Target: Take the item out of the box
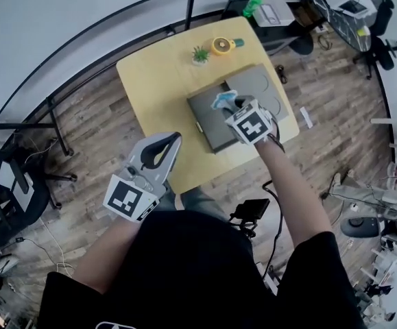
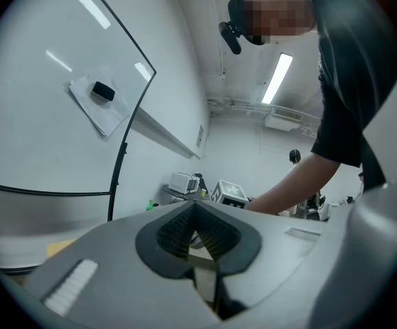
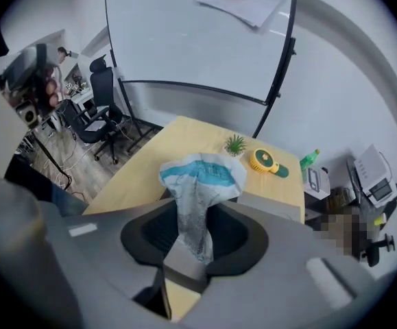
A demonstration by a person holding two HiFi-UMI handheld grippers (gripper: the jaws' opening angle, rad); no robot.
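Note:
A grey box (image 1: pixel 210 127) lies on the yellow table (image 1: pixel 153 74) with its lid (image 1: pixel 256 84) folded open toward the back right. My right gripper (image 1: pixel 234 105) hangs above the box, pointing steeply down, shut on a white and blue soft packet (image 1: pixel 223 100). In the right gripper view the packet (image 3: pixel 201 177) sticks up from between the jaws, pinched at its lower end, with part of the grey box (image 3: pixel 270 204) behind it. My left gripper (image 1: pixel 173 140) is off the table's front edge, shut and holding nothing; its tips (image 2: pixel 195 204) meet.
A small potted plant (image 1: pixel 200 54) and a yellow desk fan (image 1: pixel 222 45) stand at the table's far edge. A whiteboard frame (image 1: pixel 54 122) stands to the left, a black office chair (image 1: pixel 9 177) beside it. A side desk with a printer (image 1: pixel 275 11) is behind the table.

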